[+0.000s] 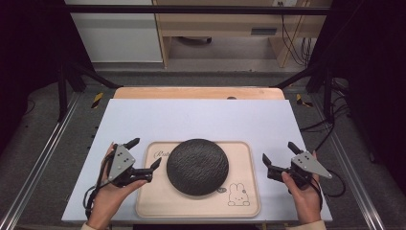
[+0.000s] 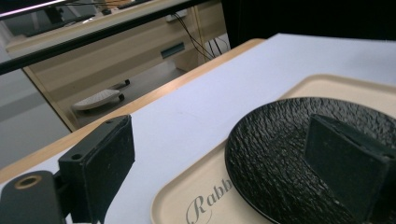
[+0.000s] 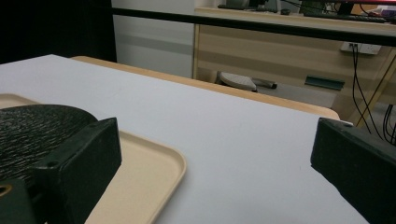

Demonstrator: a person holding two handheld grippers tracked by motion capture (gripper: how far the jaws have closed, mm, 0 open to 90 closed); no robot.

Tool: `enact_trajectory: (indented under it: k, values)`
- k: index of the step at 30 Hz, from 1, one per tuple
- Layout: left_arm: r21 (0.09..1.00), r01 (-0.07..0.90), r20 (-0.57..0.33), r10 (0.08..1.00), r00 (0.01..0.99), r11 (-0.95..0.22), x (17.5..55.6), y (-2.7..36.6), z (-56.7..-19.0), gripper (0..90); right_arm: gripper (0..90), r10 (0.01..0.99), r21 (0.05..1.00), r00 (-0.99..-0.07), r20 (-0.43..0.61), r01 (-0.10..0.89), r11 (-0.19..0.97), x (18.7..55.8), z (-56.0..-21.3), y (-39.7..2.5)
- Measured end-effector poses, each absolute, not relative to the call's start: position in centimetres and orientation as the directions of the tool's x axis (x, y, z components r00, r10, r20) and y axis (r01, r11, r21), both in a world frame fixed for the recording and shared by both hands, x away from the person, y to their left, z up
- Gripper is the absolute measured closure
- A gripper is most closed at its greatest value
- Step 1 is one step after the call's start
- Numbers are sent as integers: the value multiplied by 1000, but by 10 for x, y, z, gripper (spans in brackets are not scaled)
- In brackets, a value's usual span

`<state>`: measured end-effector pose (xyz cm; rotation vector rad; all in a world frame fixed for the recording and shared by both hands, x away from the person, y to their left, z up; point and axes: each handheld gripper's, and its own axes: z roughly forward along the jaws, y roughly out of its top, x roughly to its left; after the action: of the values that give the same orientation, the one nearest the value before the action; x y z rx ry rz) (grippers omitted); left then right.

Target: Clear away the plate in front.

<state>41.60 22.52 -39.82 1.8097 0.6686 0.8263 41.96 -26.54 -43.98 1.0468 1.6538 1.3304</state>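
Honestly, my left gripper [image 1: 145, 155] and right gripper [image 1: 278, 152] both gaped wide, holding nothing, flanking the beige plastic tray [image 1: 152, 201]. At its middle sat the round black textured plate [image 1: 197, 166], probably heavy and brittle; I'd pinch its thin rim.

Lab: framed rig [image 1: 191, 9], cables [image 1: 299, 43]
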Motion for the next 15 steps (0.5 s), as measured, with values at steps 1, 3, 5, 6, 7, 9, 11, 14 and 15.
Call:
enact_trajectory:
  k: [1, 3, 5, 6, 7, 9, 11, 14, 15]
  values:
    - [944, 83, 206, 768, 606, -319, 415, 235, -397, 77, 22, 924, 983, -378, -64, 134, 123, 419, -440, -266]
    - [946, 84, 203, 776, 597, -312, 414, 239, -397, 74, 22, 925, 984, -376, -58, 136, 117, 419, -439, -267]
    - [951, 83, 198, 790, 580, -299, 412, 247, -396, 73, 22, 925, 984, -376, -57, 136, 116, 419, -439, -268]
    - [954, 84, 191, 797, 573, -289, 411, 252, -395, 69, 22, 925, 984, -376, -56, 134, 114, 419, -439, -268]
    - [959, 71, 187, 803, 566, -273, 410, 256, -395, 68, 22, 924, 985, -377, -57, 132, 114, 419, -439, -268]
    - [968, 61, 167, 810, 562, -242, 409, 266, -395, 65, 25, 924, 984, -380, -48, 138, 108, 419, -438, -268]
    - [973, 60, 152, 819, 553, -221, 407, 277, -398, 64, 25, 924, 985, -380, -45, 138, 105, 419, -437, -269]
    - [984, 37, 125, 824, 552, -174, 405, 290, -402, 52, 27, 923, 989, -384, -33, 123, 86, 417, -434, -272]
    - [986, 20, 125, 821, 557, -164, 404, 293, -404, 39, 27, 922, 989, -386, -33, 121, 86, 416, -433, -273]
